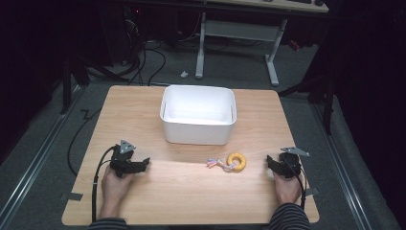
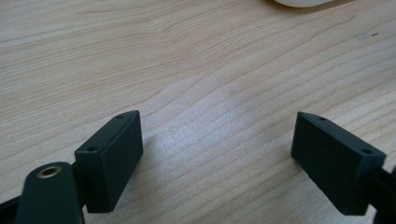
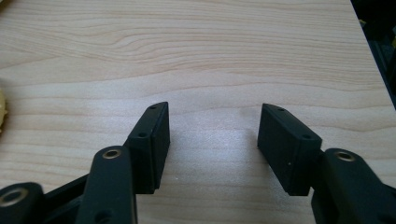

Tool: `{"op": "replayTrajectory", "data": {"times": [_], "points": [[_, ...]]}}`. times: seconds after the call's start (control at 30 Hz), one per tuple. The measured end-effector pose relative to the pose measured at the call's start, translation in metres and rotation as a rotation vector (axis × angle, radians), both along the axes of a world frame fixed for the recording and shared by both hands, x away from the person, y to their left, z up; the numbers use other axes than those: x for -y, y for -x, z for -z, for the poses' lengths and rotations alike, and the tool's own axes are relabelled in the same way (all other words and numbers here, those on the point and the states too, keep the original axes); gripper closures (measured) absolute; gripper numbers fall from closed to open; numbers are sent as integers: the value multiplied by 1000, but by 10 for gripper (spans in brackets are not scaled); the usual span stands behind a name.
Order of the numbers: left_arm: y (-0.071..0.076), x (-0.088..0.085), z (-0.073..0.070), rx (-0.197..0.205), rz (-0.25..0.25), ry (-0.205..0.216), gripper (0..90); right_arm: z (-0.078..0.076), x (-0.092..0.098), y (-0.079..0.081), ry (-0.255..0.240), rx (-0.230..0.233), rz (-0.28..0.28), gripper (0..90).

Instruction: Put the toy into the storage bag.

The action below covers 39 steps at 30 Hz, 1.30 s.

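A yellow ring toy (image 1: 236, 162) with a short coloured rope (image 1: 216, 164) lies on the wooden table (image 1: 191, 201), in front of a white bin (image 1: 198, 115). My left gripper (image 1: 143, 164) rests at the table's left, jaws wide apart over bare wood (image 2: 217, 135). My right gripper (image 1: 269, 162) rests at the right, a little to the right of the ring. Its jaws stand partly apart with nothing between them (image 3: 212, 126). A sliver of the yellow ring (image 3: 2, 109) shows at the left edge of the right gripper view.
The white bin's rounded base (image 2: 303, 2) peeks in at the top of the left gripper view. The table's right edge (image 3: 369, 42) lies close to the right gripper. A desk frame (image 1: 239, 43) and cables stand on the floor beyond.
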<state>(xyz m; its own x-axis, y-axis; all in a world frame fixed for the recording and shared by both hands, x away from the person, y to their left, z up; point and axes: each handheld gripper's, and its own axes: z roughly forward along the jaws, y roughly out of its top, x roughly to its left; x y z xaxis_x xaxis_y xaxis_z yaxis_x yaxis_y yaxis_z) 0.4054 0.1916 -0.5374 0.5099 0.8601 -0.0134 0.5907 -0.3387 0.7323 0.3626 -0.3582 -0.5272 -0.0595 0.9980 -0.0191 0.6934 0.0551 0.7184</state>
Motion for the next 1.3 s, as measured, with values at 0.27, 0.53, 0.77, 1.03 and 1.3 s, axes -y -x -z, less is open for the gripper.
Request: {"op": "replayTrajectory", "data": {"times": [0.27, 0.53, 0.77, 1.03, 1.3], "points": [[0, 0, 0, 0, 0, 0, 169, -3, 0, 3, -11, -8, -24, 485], [0, 0, 0, 0, 0, -1, 168, -8, 1, 7, -27, 5, -36, 491], [0, 0, 0, 0, 0, -1, 168, -14, -1, 9, -43, 13, -52, 500], [0, 0, 0, 0, 0, -1, 168, -23, -3, 10, -53, 2, -91, 512], [0, 0, 0, 1, -1, -1, 169, -35, -10, 9, -39, -2, -144, 526]]}}
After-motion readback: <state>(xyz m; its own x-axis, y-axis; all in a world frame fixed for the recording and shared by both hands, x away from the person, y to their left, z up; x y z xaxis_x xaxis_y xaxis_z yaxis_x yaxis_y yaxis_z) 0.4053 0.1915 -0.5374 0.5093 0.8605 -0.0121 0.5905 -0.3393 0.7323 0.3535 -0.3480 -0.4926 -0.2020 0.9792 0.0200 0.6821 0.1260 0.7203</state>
